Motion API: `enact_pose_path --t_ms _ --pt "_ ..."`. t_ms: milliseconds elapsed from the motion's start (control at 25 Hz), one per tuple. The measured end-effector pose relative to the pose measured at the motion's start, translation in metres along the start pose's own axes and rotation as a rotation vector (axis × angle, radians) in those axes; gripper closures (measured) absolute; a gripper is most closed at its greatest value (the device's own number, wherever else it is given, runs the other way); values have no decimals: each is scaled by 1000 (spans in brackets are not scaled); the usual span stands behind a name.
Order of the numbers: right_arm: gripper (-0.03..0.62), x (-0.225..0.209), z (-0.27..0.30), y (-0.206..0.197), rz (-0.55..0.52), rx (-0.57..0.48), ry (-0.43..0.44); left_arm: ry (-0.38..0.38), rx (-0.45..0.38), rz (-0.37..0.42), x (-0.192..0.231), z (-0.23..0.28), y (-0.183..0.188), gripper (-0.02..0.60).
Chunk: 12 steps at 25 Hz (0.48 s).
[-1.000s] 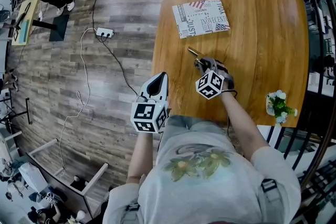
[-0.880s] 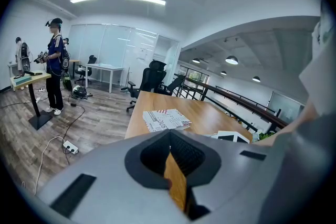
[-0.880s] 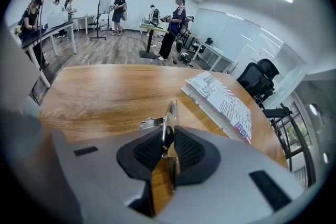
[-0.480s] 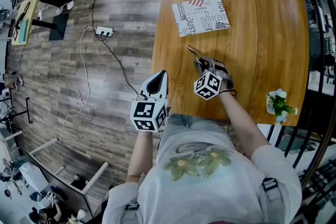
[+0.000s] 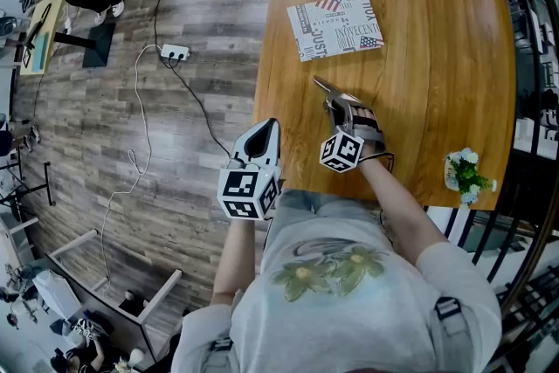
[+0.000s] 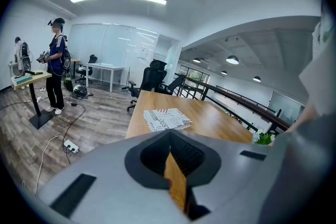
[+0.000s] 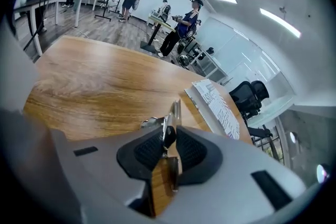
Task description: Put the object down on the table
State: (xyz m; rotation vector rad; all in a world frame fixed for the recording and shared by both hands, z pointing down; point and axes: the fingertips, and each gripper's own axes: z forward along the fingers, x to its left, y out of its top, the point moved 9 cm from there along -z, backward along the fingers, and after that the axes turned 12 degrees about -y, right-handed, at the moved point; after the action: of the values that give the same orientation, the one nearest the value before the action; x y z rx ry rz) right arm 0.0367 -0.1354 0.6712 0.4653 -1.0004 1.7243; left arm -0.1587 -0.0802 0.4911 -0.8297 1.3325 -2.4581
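Observation:
My right gripper (image 5: pixel 337 106) is over the near middle of the wooden table (image 5: pixel 437 57), shut on a small slim metal tool (image 5: pixel 321 86). The tool sticks out past the fingertips toward the far left. In the right gripper view the tool (image 7: pixel 175 111) is pinched between the dark pads of the right gripper (image 7: pixel 169 132), its metal tip low over the wood; I cannot tell if it touches. My left gripper (image 5: pixel 265 130) hangs off the table's near left edge, jaws together with nothing in them. The left gripper (image 6: pixel 169 136) points toward the table.
A printed paper booklet (image 5: pixel 334 28) lies flat on the far part of the table. A small potted plant (image 5: pixel 463 175) stands at the near right corner by a black railing. A power strip (image 5: pixel 174 56) and cables lie on the floor to the left.
The right gripper has rolled about its own line, and its marker cube has shifted slightly down and left. The metal tool stays in its jaws. The left gripper has not moved.

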Motion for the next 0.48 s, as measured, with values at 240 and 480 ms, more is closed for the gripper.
enact_pose_path --t_ms 240,480 --pt "434 13 2 -4 -12 28 23 -1 1 0 0 0 -3 568" --pt "408 11 0 -5 52 44 57 -2 -1 5 -1 -4 -4 568"
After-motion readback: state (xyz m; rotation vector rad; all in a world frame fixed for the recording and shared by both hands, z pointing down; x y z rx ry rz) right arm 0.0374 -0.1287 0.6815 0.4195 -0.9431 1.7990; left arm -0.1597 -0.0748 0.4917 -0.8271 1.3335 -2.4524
